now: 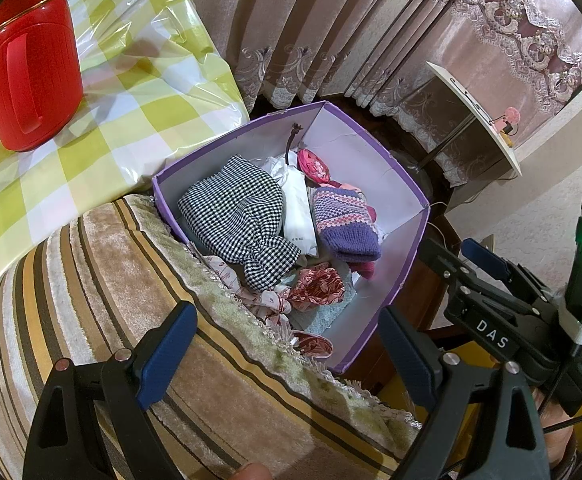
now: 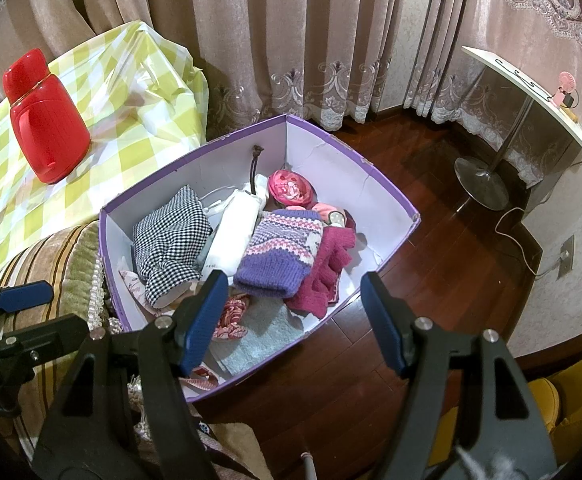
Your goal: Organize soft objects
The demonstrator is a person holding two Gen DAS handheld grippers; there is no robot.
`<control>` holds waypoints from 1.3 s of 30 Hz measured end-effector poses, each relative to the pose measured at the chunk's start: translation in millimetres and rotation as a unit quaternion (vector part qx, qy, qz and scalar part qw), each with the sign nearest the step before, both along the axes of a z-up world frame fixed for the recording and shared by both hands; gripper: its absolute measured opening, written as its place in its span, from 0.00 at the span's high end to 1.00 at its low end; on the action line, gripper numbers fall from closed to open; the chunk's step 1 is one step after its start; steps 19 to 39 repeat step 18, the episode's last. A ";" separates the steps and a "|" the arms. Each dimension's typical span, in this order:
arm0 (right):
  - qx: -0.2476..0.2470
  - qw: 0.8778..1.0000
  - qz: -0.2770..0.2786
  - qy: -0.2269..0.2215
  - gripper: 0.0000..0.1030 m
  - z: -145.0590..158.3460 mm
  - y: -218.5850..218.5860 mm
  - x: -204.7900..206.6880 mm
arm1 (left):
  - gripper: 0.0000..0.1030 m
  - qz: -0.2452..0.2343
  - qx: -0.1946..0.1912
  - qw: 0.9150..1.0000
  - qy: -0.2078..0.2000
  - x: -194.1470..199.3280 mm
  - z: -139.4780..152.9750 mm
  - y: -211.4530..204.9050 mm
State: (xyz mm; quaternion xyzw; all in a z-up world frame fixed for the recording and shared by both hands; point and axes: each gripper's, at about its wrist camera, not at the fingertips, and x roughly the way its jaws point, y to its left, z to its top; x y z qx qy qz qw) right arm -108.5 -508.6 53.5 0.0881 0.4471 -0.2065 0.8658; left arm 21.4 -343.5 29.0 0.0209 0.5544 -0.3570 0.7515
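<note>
Both tongs apart, empty: left gripper (image 1: 287,354), right gripper (image 2: 295,322). Purple box (image 2: 371,168) is full; drop straight onto the near checked cloth (image 2: 171,240), clearing the rim.

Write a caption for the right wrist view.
Open tongs hover over a purple box of soft clothes beside a striped cushion.

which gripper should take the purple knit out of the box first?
Right, probably. The right gripper, open and empty, hangs over the box near the purple knit. The left gripper, also open, sits over the striped cushion, farther off.
</note>
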 end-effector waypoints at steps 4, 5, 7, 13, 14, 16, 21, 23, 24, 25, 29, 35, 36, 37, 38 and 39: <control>0.001 1.000 -0.002 0.001 0.30 -0.6 1.1 -0.6 | 0.10 0.000 0.000 1.000 0.000 0.4 -0.4 0.0; 0.001 1.000 -0.002 0.001 0.30 -0.9 1.4 -0.8 | 0.10 0.000 0.000 1.000 0.000 0.4 -0.3 0.1; 0.001 1.000 -0.002 0.001 0.30 -0.6 1.0 -0.4 | 0.10 0.000 -0.001 1.000 0.001 0.7 -0.6 0.2; 0.001 1.000 -0.002 0.001 0.30 -0.9 0.6 -0.4 | 0.07 0.010 -0.007 1.000 0.004 -0.2 -1.3 -2.7; 0.001 1.000 -0.001 0.001 0.30 -0.5 0.2 0.0 | 0.07 0.013 -0.006 1.000 0.003 -0.7 -1.3 -3.7; 0.001 1.000 -0.001 0.001 0.30 -0.4 0.1 -0.1 | 0.07 0.015 0.000 1.000 -0.001 -1.5 -1.5 -6.3; 0.000 1.000 0.000 0.001 0.30 -1.0 0.1 -0.3 | 0.07 0.017 -0.001 1.000 -0.001 -1.6 -1.6 -7.5; 0.000 1.000 0.000 0.001 0.30 -1.0 0.1 -0.3 | 0.07 0.017 -0.001 1.000 -0.001 -1.6 -1.6 -7.5; 0.000 1.000 0.000 0.001 0.30 -1.0 0.1 -0.3 | 0.07 0.017 -0.001 1.000 -0.001 -1.6 -1.6 -7.5; 0.000 1.000 0.000 0.001 0.30 -1.0 0.1 -0.3 | 0.07 0.017 -0.001 1.000 -0.001 -1.6 -1.6 -7.5; 0.000 1.000 0.000 0.001 0.30 -1.0 0.1 -0.3 | 0.07 0.017 -0.001 1.000 -0.001 -1.6 -1.6 -7.5; 0.000 1.000 0.000 0.001 0.30 -1.0 0.1 -0.3 | 0.07 0.017 -0.001 1.000 -0.001 -1.6 -1.6 -7.5; 0.000 1.000 0.000 0.001 0.30 -1.0 0.1 -0.3 | 0.07 0.017 -0.001 1.000 -0.001 -1.6 -1.6 -7.5; 0.000 1.000 0.000 0.001 0.30 -1.0 0.1 -0.3 | 0.07 0.017 -0.001 1.000 -0.001 -1.6 -1.6 -7.5; 0.000 1.000 0.000 0.001 0.30 -1.0 0.1 -0.3 | 0.07 0.017 -0.001 1.000 -0.001 -1.6 -1.6 -7.5; 0.000 1.000 0.000 0.001 0.30 -1.0 0.1 -0.3 | 0.07 0.017 -0.001 1.000 -0.001 -1.6 -1.6 -7.5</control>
